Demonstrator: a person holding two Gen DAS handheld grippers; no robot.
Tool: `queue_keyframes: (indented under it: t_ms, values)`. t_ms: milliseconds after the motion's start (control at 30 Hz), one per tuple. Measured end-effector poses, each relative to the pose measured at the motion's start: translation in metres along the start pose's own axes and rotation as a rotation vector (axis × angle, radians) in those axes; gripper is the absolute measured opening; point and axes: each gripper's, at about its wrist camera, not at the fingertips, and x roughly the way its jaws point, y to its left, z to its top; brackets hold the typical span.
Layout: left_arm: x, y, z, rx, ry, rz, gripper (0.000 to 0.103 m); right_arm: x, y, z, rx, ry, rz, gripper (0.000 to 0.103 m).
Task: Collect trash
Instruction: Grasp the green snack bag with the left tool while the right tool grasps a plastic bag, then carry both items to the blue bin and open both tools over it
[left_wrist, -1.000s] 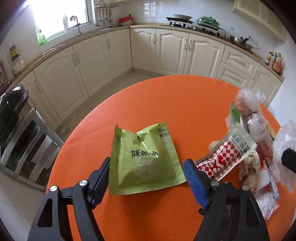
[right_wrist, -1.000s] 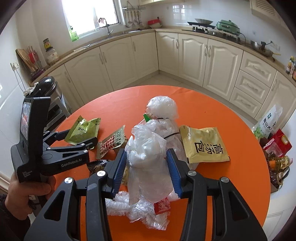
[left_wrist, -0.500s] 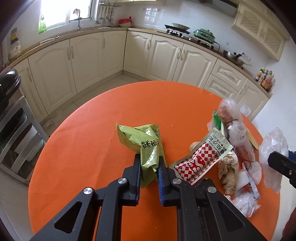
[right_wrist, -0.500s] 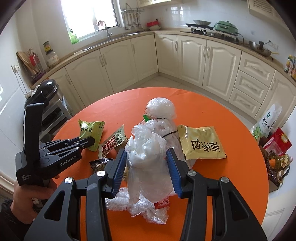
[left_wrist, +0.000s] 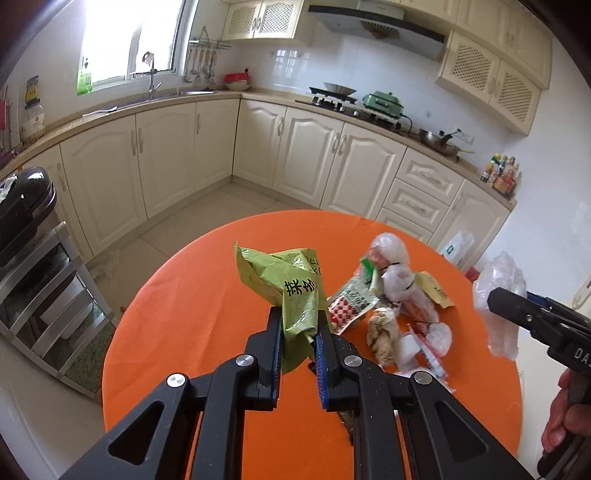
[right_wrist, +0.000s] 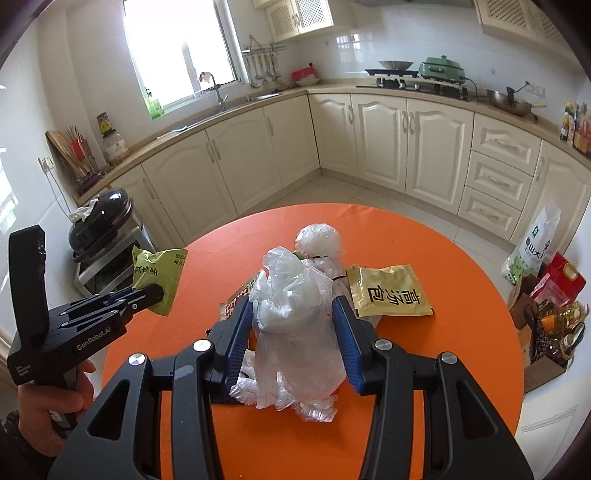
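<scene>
Left tongs (left_wrist: 298, 325) clamped on green packet (left_wrist: 291, 288), packet lifted clear of orange tabletop (left_wrist: 192, 317), crumpled, hanging above tabletop's left part. Right tongs (right_wrist: 293, 328) partly closed around clear plastic bag (right_wrist: 295, 317), blue pads touching its sides, bag raised above trash pile. On tabletop: red-checked sachet (left_wrist: 349, 302) just beside pile, yellow packet (right_wrist: 389, 291) right of pile, knotted plastic bundle (right_wrist: 319, 240) behind pile.

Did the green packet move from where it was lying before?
Yes. The green packet went up off the orange table, pinched in the left tongs.
</scene>
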Motion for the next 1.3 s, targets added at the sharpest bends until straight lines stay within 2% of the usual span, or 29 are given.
queue_keyframes:
  t_ms: [33, 67, 133, 167, 200, 233, 300, 333, 400, 600, 833, 967, 1100, 1300]
  values:
    - [-0.005, -0.007, 0.003, 0.010, -0.014, -0.008, 0.011, -0.007, -0.001, 0.000, 0.003, -0.012, 0.002, 0.045]
    - [-0.039, -0.004, -0.022, 0.020, -0.027, -0.018, 0.011, -0.013, -0.002, 0.001, 0.008, -0.022, 0.006, 0.045]
    - [-0.057, -0.018, -0.027, 0.042, -0.046, -0.047, 0.011, -0.026, -0.005, 0.001, 0.016, -0.045, 0.006, 0.045]
    - [-0.081, -0.020, -0.046, 0.055, -0.057, -0.058, 0.011, -0.034, -0.007, 0.001, 0.019, -0.057, 0.004, 0.045]
    - [-0.092, -0.026, -0.051, 0.070, -0.069, -0.071, 0.011, -0.043, -0.010, 0.001, 0.027, -0.072, 0.005, 0.045]
    - [-0.126, -0.021, -0.075, 0.083, -0.079, -0.085, 0.011, -0.050, -0.013, 0.000, 0.035, -0.084, 0.007, 0.045]
    - [-0.149, -0.032, -0.088, 0.107, -0.097, -0.114, 0.011, -0.068, -0.019, -0.002, 0.046, -0.112, -0.002, 0.045]
    - [-0.183, -0.025, -0.114, 0.120, -0.104, -0.129, 0.011, -0.077, -0.023, -0.004, 0.052, -0.126, -0.007, 0.045]
    - [-0.215, -0.030, -0.138, 0.140, -0.113, -0.164, 0.011, -0.095, -0.033, -0.007, 0.066, -0.153, -0.021, 0.045]
    - [-0.243, -0.065, -0.161, 0.235, -0.115, -0.259, 0.012, -0.148, -0.079, -0.027, 0.141, -0.215, -0.103, 0.045]
    - [-0.229, -0.130, -0.164, 0.347, -0.067, -0.393, 0.012, -0.210, -0.152, -0.066, 0.265, -0.258, -0.241, 0.045]
    - [-0.204, -0.178, -0.166, 0.410, 0.006, -0.463, 0.012, -0.231, -0.201, -0.096, 0.355, -0.251, -0.316, 0.045]
    - [-0.166, -0.221, -0.185, 0.474, 0.116, -0.503, 0.012, -0.231, -0.252, -0.131, 0.459, -0.212, -0.370, 0.045]
    - [-0.107, -0.276, -0.227, 0.542, 0.312, -0.506, 0.012, -0.200, -0.327, -0.192, 0.625, -0.111, -0.405, 0.045]
